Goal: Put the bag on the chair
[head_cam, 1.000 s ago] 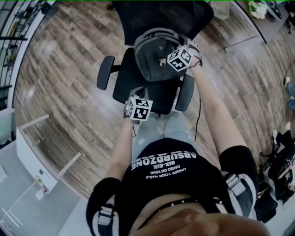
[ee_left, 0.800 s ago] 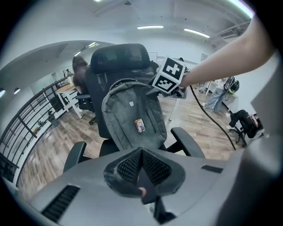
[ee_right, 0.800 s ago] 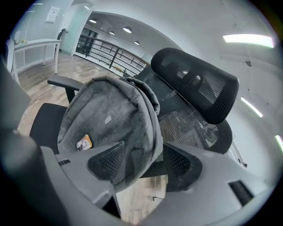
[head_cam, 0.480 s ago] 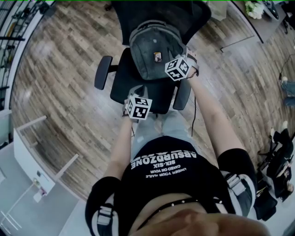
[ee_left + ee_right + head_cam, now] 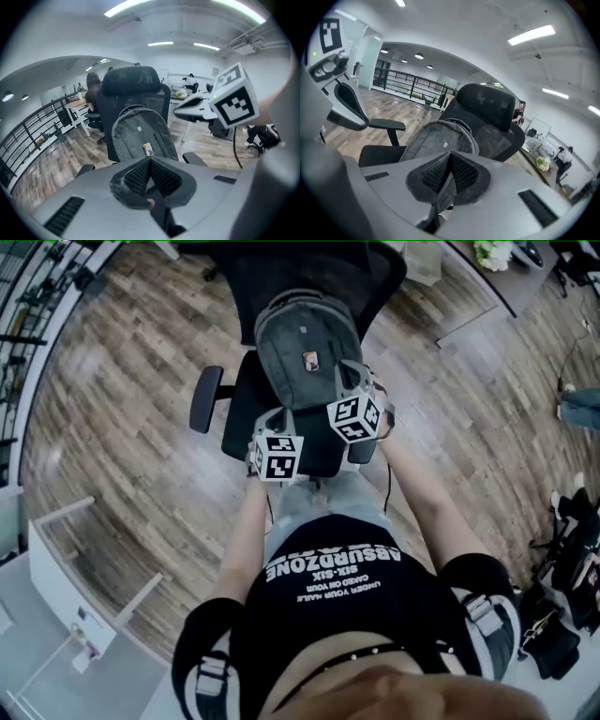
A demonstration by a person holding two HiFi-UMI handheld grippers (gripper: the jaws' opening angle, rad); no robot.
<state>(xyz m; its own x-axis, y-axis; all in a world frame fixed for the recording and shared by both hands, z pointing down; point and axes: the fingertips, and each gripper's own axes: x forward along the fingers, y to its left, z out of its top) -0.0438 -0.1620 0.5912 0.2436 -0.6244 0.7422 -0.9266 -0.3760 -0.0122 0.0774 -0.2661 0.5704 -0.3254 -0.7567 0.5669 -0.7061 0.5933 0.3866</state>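
Now both pairs of jaws are pressed together on nothing: the left gripper's [image 5: 150, 164], and the right gripper's [image 5: 450, 157], which have just closed empty. Both are best drawn straight back, clear of the bag [image 5: 307, 348], so that it does not tip. It sits on the chair [image 5: 208, 396], leaning on the backrest. Its long axis is upright, its top is toward the headrest, and its front faces the person.
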